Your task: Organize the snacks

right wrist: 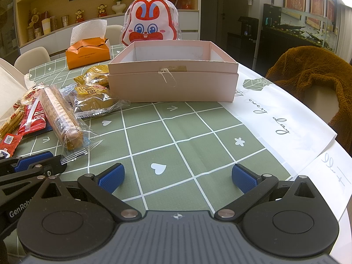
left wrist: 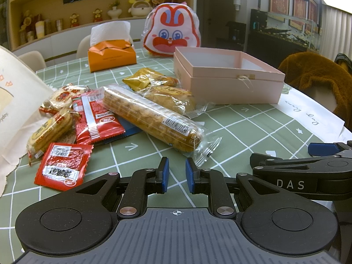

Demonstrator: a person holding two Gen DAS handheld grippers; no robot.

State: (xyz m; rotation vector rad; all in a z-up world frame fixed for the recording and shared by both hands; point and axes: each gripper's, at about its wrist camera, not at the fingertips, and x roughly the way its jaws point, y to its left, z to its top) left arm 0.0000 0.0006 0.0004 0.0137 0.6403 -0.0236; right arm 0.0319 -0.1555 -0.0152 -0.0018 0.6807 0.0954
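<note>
A pile of wrapped snacks lies on the green checked tablecloth [left wrist: 242, 127]: a long clear-wrapped biscuit roll [left wrist: 151, 116], red sachets [left wrist: 96, 118] [left wrist: 62, 167], round cracker packs [left wrist: 50, 129] and yellow pastry packs [left wrist: 169, 96]. An open, empty pink box [left wrist: 228, 77] stands behind them. My left gripper [left wrist: 177, 176] hovers just before the roll's near end, its jaws a narrow gap apart, holding nothing. My right gripper [right wrist: 178, 178] is wide open over bare cloth, in front of the pink box [right wrist: 173, 74]; the biscuit roll [right wrist: 60, 118] lies to its left.
An orange tissue box [left wrist: 111, 57] and a rabbit-face bag [left wrist: 171, 33] stand at the back. A white cloth bag [left wrist: 19, 101] lies at left. A brown fleece [right wrist: 312, 77] hangs on a chair at right. White printed paper [right wrist: 283, 121] covers the table's right edge.
</note>
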